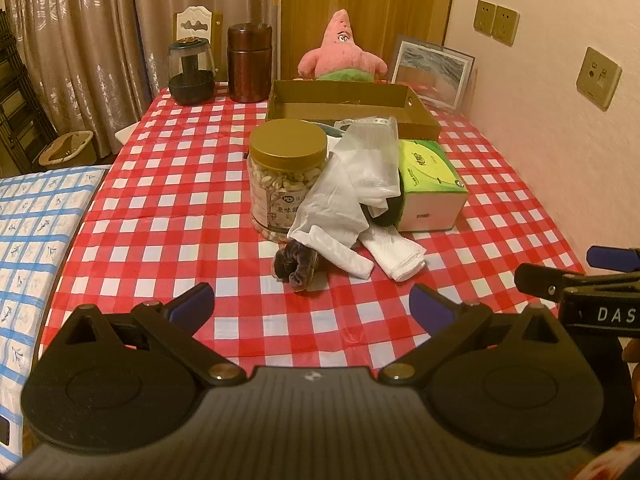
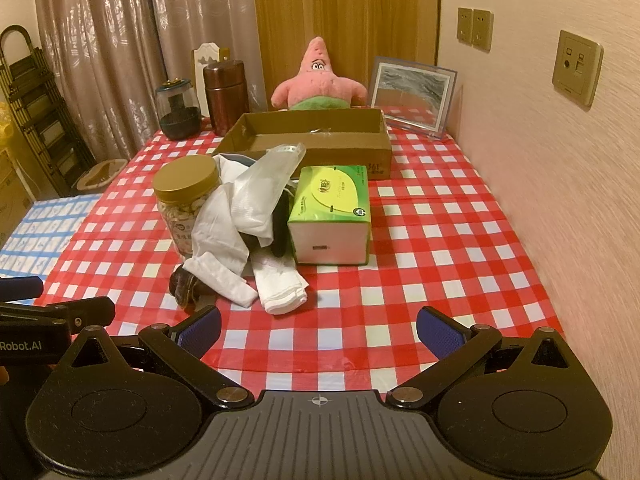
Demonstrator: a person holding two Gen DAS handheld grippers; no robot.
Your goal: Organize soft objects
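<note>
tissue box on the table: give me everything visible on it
The tissue box is a rectangular pack with a glossy green-and-yellow top and a white near end bearing a small dark mark. It lies flat on the red-checked tablecloth, near end facing the cameras, just in front of the cardboard tray. Its left side meets the pile of white cloths, with a dark soft item pressed against it. It looks closed; no tissue protrudes. Neither gripper touches it.

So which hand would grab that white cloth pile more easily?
Probably the left gripper: open, with the cloths straight ahead. For the right gripper, also open, they lie off to the left.
</note>
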